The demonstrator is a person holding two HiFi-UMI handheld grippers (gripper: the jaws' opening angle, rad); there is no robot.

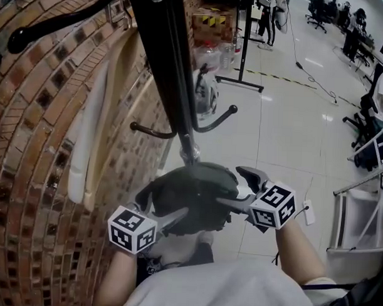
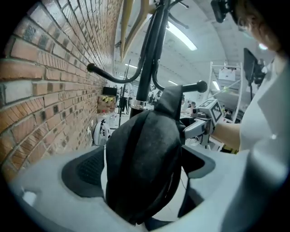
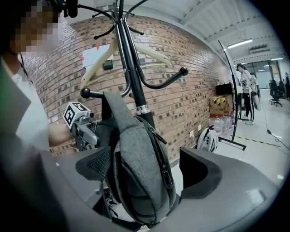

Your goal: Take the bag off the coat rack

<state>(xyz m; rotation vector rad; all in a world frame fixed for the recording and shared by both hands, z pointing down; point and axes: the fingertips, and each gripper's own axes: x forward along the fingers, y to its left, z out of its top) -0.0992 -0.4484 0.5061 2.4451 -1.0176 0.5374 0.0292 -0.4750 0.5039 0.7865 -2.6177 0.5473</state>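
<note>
Grey sling bag point(image 3: 140, 176) hanging by its strap from a hook of the coat rack point(image 1: 166, 67), long axis upright, zip side facing the right gripper point(image 1: 240, 190), flanked by the left gripper point(image 1: 164, 208), both sets of fingers spread around it, pads seemingly not pressing.

No legible writing, brand or number was found in any view. The marker cube point(image 1: 132, 229) on the left gripper point(image 2: 142, 167) and the marker cube point(image 1: 272, 205) on the right gripper point(image 3: 147, 168) carried black-and-white square patterns only, no letters. A cardboard box point(image 1: 212, 19) in the background bore yellow-and-black hazard stripes; any print on it was too small to read. A pale sheet point(image 3: 96, 55) on the brick wall point(image 3: 190, 90) showed no readable marks.
</note>
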